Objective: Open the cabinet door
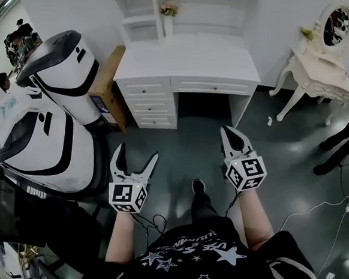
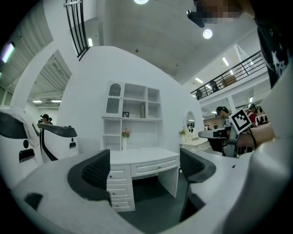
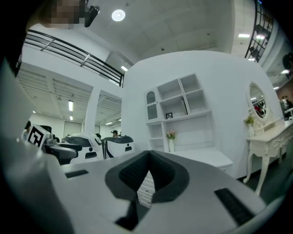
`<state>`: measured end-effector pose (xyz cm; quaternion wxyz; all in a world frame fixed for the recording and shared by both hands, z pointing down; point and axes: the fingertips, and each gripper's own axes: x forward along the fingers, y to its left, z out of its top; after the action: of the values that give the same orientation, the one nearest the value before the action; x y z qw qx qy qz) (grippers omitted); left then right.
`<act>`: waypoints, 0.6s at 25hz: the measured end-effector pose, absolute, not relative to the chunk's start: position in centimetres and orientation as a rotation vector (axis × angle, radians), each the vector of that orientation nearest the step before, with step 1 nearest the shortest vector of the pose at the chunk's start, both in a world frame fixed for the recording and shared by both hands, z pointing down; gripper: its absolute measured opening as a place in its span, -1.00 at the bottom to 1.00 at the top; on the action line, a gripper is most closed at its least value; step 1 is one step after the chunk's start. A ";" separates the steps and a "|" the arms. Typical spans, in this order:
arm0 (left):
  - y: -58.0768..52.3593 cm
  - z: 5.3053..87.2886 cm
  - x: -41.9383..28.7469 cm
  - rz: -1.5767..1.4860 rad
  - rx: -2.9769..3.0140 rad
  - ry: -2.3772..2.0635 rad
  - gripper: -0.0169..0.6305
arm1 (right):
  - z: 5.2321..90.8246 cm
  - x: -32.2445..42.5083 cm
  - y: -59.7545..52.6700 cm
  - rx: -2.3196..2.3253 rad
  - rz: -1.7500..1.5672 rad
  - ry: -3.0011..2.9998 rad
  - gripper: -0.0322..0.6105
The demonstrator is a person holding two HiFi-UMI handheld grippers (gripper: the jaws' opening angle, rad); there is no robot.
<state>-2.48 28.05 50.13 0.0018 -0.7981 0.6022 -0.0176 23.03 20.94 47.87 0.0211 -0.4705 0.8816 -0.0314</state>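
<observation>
While you face it across the dark floor (image 1: 185,152), two big white pods (image 1: 51,96) sit at your left and the white desk (image 1: 186,61) with its shelf unit (image 2: 135,116) stands ahead, well apart from both grippers. The cabinet door (image 2: 113,98), small and arched, sits at the shelf unit's upper left and looks closed. Your left gripper (image 1: 137,151) has its jaws spread wide, nothing between them. Your right gripper (image 1: 228,133) has its jaws pressed together, empty. A vase of flowers (image 1: 168,18) stands at the desk's back.
</observation>
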 end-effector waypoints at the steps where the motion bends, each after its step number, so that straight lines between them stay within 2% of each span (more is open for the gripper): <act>1: 26.5 50.0 -2.4 -0.063 -2.499 1.903 0.49 | 47.9 23.0 19.0 -1.443 -0.107 2.740 -0.88; 15: 1.0 45.5 0.8 -0.037 -2.383 2.002 0.51 | 45.0 25.7 -7.1 -1.316 -0.088 2.819 -0.88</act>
<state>0.79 1.02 45.52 0.0146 -0.7656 0.6430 -0.0118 25.71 -7.09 44.95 0.0148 -0.4228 0.9057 -0.0283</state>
